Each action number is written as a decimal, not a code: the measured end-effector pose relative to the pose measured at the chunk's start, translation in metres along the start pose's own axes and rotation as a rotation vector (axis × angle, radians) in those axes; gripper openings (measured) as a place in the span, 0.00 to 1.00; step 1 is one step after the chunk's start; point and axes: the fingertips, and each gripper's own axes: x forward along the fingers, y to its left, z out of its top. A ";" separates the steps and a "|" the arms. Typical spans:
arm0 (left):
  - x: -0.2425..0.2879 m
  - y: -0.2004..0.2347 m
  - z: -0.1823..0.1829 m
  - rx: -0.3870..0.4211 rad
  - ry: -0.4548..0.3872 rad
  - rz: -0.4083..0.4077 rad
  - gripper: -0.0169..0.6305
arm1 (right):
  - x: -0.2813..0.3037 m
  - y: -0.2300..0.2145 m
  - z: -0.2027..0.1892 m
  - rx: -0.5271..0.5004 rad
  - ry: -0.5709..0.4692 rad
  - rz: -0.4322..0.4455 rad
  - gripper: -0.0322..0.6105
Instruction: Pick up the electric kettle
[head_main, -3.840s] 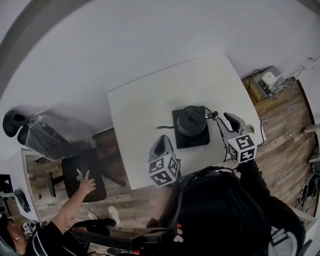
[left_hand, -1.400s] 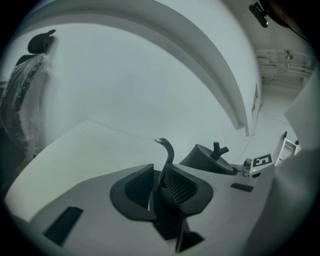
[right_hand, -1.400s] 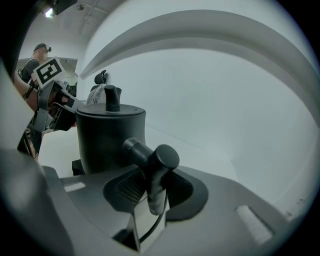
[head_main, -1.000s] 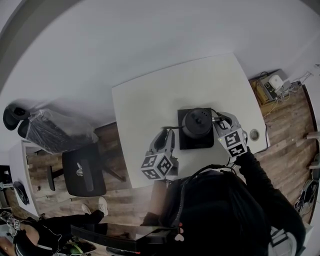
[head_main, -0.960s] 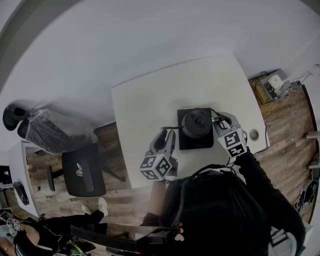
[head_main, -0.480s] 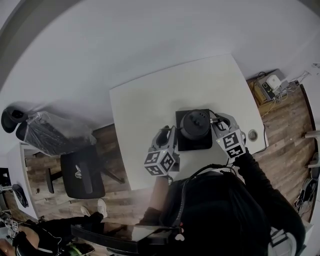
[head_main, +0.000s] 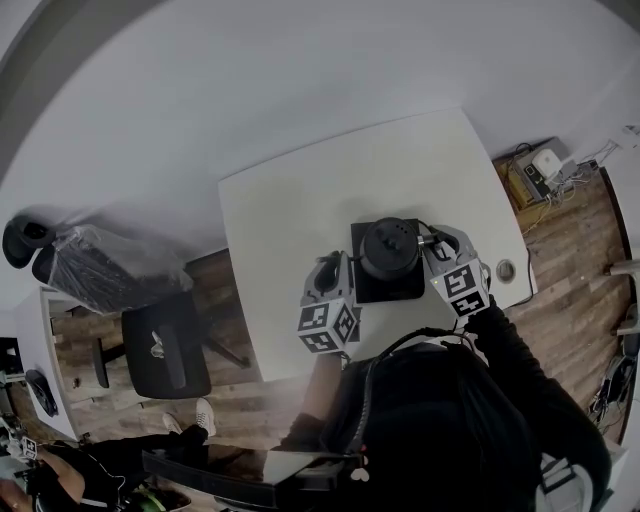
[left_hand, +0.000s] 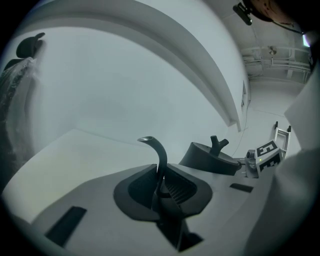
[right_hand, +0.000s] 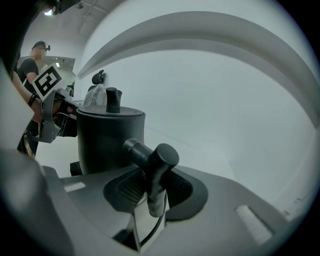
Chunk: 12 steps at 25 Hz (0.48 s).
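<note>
I see soft, even light everywhere, a bit dim and grey, so colours look washed out. The white square table (head_main: 300, 220) has almost no shadows on it. The black round kettle (head_main: 388, 247) is so dark that I can hardly see any details. Every picture bends at the edges. In both gripper views the corners go black and the closest parts look blurry. A small bright lamp (right_hand: 48, 11) glares at the top left of the right gripper view.
</note>
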 end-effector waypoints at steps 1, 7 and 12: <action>-0.001 0.000 0.001 -0.001 -0.001 -0.003 0.10 | 0.000 0.000 0.001 -0.001 -0.002 -0.002 0.19; -0.006 -0.002 0.017 -0.016 -0.033 -0.009 0.10 | -0.006 -0.004 0.022 -0.020 -0.030 -0.008 0.18; -0.011 -0.009 0.041 -0.006 -0.057 -0.022 0.10 | -0.017 -0.013 0.045 -0.035 -0.069 -0.030 0.18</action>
